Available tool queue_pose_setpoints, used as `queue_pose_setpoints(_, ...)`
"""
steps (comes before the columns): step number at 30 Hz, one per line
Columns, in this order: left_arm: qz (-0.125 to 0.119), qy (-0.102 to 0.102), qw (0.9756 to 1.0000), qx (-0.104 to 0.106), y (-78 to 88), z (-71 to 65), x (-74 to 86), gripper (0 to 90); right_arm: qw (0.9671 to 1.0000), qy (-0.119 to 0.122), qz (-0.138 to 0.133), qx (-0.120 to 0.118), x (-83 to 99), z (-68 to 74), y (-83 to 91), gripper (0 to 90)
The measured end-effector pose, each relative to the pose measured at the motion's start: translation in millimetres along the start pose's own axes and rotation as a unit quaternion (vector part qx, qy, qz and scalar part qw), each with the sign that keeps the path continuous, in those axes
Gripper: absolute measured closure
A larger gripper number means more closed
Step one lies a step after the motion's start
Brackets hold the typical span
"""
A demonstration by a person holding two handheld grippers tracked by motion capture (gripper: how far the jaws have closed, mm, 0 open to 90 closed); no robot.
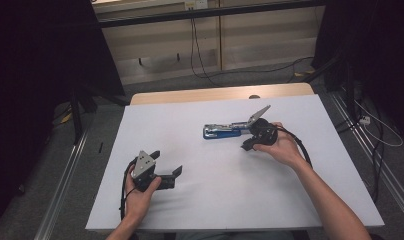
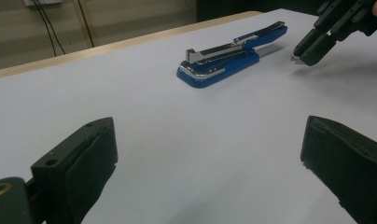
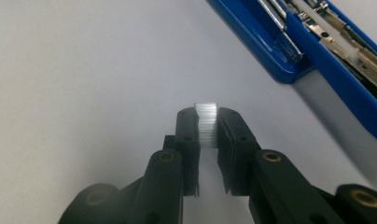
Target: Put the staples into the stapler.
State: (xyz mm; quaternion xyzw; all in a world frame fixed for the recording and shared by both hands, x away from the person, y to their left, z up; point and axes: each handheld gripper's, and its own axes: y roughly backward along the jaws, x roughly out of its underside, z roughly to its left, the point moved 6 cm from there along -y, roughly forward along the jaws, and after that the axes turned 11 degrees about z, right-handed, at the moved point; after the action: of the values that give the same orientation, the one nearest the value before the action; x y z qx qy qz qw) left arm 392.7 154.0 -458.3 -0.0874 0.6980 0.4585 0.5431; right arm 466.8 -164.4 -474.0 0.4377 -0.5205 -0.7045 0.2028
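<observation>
Staple strip (image 3: 207,122): a short silvery block of ribbed metal staples, held upright between the pads of the right claw, its long axis running along the jaws and its top end just clear of their tips.
Strip location: above the white desk surface, just beside the rear end of the stapler, not touching it.
Right claw (image 3: 207,128): narrow, pinched on the staple strip; in the high view (image 1: 246,146) it points down and left toward the desk, held by the right hand (image 1: 282,147).
Stapler (image 1: 225,131): blue body with chrome parts, swung open and lying flat; long axis runs left to right across the desk in the high view, with the rounded blue base end at left.
Stapler interior: the open metal channel and a white inner part face upward in the right claw's view (image 3: 336,44); whether staples lie in the channel cannot be told.
Left claw (image 2: 210,154): wide, nothing between its black padded jaws; it rests low at the near left of the desk, aimed toward the stapler.
Left hand (image 1: 140,192): grips the left claw body.
Desk (image 1: 200,200): flat, matte white top with a wooden far edge.
</observation>
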Motion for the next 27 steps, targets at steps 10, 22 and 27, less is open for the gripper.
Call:
queue_pose_setpoints(10, 0.002, -0.001, 1.0, 0.001, -0.4, -0.1, 0.4, 3.9, 0.9998, -0.007, -0.02, -0.006, -4.9, -1.9, 3.9, 79.3)
queue_pose_setpoints(22, 0.002, -0.001, 1.0, 0.002, -0.3, 0.0, 0.3, 3.9, 0.9989, -0.008, -0.046, -0.008, -10.9, -4.9, 10.7, 79.3)
queue_pose_setpoints(27, 0.001, 0.0, 1.0, 0.002, -0.2, 0.1, 0.1, 3.9, 0.9987, -0.003, -0.051, -0.005, -17.2, -5.7, 16.2, 79.3)
